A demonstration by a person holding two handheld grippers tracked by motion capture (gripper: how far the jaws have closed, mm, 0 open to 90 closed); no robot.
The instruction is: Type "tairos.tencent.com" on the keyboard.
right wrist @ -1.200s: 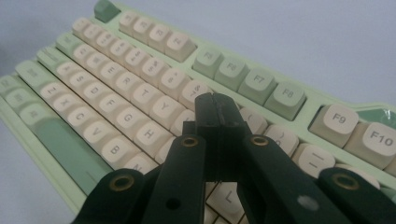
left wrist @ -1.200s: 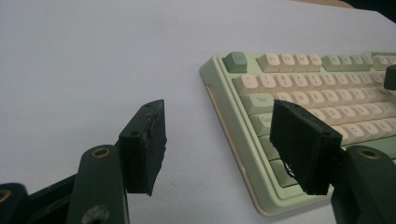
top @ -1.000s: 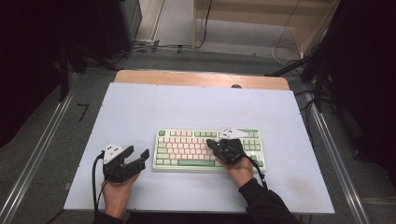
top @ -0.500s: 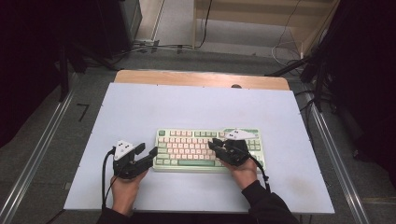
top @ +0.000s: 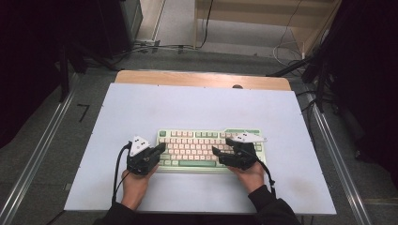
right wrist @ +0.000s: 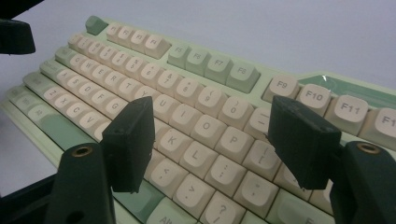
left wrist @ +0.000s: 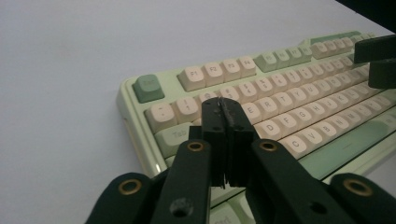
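Observation:
A pale green keyboard (top: 197, 140) with cream keys lies near the front of the white table. My left gripper (top: 161, 148) (left wrist: 225, 112) hovers over the keyboard's left end, above the Tab and Q keys. Its jaws have just been closing and now stand pressed together with nothing between them. My right gripper (top: 217, 152) (right wrist: 212, 116) is over the keyboard's right half, above the K, L and P keys. Its jaws have just been opening and stand wide apart, holding nothing. The keyboard (left wrist: 299, 93) (right wrist: 196, 93) lies flat under both.
The white table top (top: 141, 108) has a wooden strip (top: 202, 78) along its far edge. Metal rails (top: 37, 154) run along both sides of the table. Cables lie on the floor beyond the table.
My left hand has slid right from the bare table to the keyboard's left end, and its jaws have closed. The right gripper has stayed over the keys, and its jaws have spread.

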